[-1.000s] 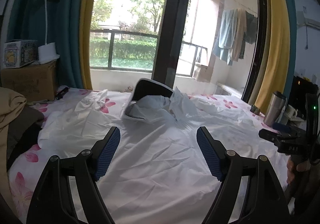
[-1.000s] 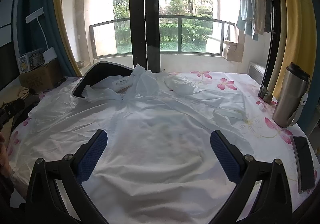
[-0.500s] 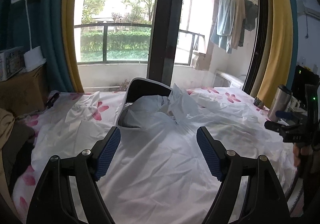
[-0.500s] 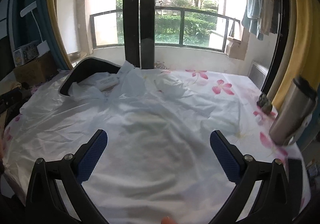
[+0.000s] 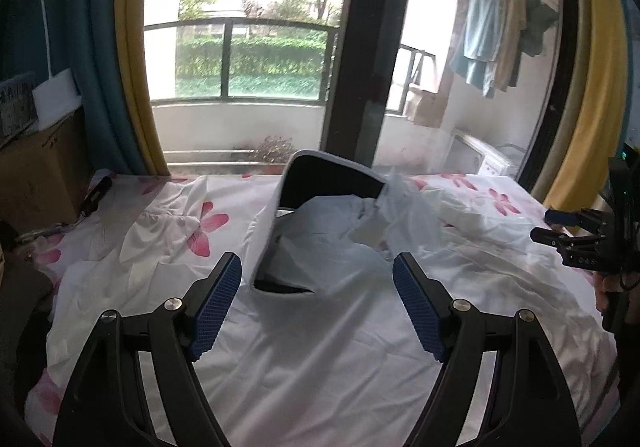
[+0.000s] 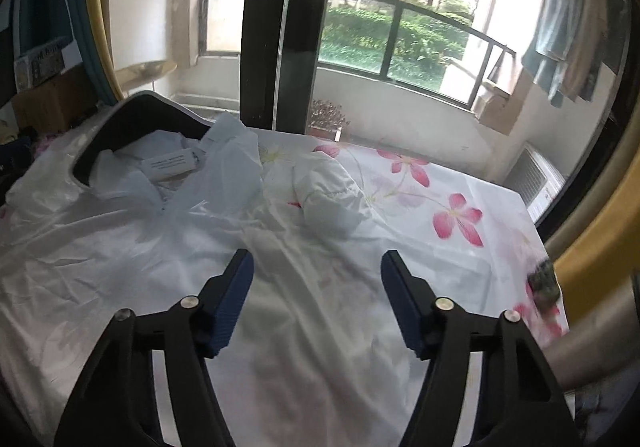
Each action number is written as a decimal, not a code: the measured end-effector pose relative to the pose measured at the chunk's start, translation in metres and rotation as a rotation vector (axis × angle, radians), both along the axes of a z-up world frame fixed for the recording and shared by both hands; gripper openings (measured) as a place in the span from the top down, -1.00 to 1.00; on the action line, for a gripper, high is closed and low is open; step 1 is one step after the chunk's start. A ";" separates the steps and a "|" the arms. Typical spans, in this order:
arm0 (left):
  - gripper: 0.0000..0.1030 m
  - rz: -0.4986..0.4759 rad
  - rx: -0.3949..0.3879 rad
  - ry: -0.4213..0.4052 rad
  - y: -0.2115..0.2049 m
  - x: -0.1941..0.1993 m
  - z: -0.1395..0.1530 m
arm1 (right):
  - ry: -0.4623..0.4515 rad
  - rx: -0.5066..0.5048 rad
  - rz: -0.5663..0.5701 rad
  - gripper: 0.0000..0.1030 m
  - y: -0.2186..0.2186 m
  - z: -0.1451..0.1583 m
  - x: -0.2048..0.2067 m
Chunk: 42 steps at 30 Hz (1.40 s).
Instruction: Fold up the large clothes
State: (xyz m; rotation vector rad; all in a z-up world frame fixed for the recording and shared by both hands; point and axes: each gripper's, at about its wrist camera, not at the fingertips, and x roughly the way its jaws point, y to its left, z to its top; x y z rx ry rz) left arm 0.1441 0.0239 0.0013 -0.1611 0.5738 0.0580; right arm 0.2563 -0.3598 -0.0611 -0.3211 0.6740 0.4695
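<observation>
A large white, thin, crinkled jacket with a dark-lined, stiff-brimmed hood (image 5: 320, 311) lies spread face-up across a bed covered by a white sheet printed with pink flowers (image 6: 460, 203), in front of a tall window. The hood stands propped up at the far end of the garment, nearer the window; a bunched white sleeve (image 6: 328, 195) lies curled on the sheet just beside the jacket's right shoulder. The left gripper with blue ribbed pads (image 5: 318, 303) hovers above the chest of the jacket, its jaws spread wide and holding nothing. The right gripper with matching blue pads (image 6: 317, 299) hangs over the jacket's right side; its jaws have just been closing partway, yet nothing is between them and the pads touch no cloth. The fold appears not yet begun. To do this step well, the right gripper would likely do best to reach the crumpled sleeve, pinch one layer near its cuff, and lay it flat across the chest, while the left gripper pins the body so the slippery cloth does not slide. Smoothing the hood down first may keep the fold even.
</observation>
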 end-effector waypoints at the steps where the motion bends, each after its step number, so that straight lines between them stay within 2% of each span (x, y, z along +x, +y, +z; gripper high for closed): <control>1: -0.58 0.008 -0.002 0.012 0.003 0.006 -0.004 | 0.003 -0.010 0.005 -0.16 0.003 -0.002 0.006; 5: -0.56 0.027 -0.019 0.051 0.014 0.024 -0.019 | 0.019 -0.090 0.040 -0.01 0.020 -0.016 0.037; 9: -0.55 0.044 -0.037 0.083 0.022 0.039 -0.032 | 0.031 -0.128 0.070 0.00 0.034 -0.026 0.067; 13: -0.54 0.044 -0.047 0.107 0.024 0.049 -0.040 | 0.088 -0.141 0.083 0.00 0.050 -0.039 0.099; 19: -0.54 0.062 -0.054 0.138 0.029 0.058 -0.052 | 0.125 -0.166 0.104 0.00 0.069 -0.058 0.120; 21: -0.54 0.066 -0.055 0.149 0.030 0.060 -0.055 | 0.138 -0.170 0.094 0.20 0.069 -0.065 0.125; 22: -0.54 0.066 -0.056 0.151 0.031 0.060 -0.056 | 0.145 -0.162 0.100 0.40 0.069 -0.066 0.125; 23: -0.54 0.067 -0.056 0.153 0.032 0.060 -0.057 | 0.141 -0.143 0.110 0.70 0.068 -0.064 0.123; 24: -0.54 0.067 -0.057 0.154 0.032 0.060 -0.056 | 0.135 -0.151 0.105 0.83 0.068 -0.063 0.123; 25: -0.54 0.065 -0.059 0.152 0.032 0.060 -0.056 | 0.126 -0.149 0.101 0.90 0.066 -0.061 0.121; 29: -0.54 0.051 -0.060 0.133 0.029 0.056 -0.050 | 0.069 -0.120 0.092 0.92 0.056 -0.037 0.107; 37: -0.54 0.033 -0.072 0.067 0.027 0.032 -0.027 | -0.042 0.018 0.050 0.92 0.022 0.043 0.074; 42: -0.54 0.008 -0.073 0.026 0.027 0.012 -0.014 | -0.092 0.073 0.047 0.92 0.026 0.081 0.056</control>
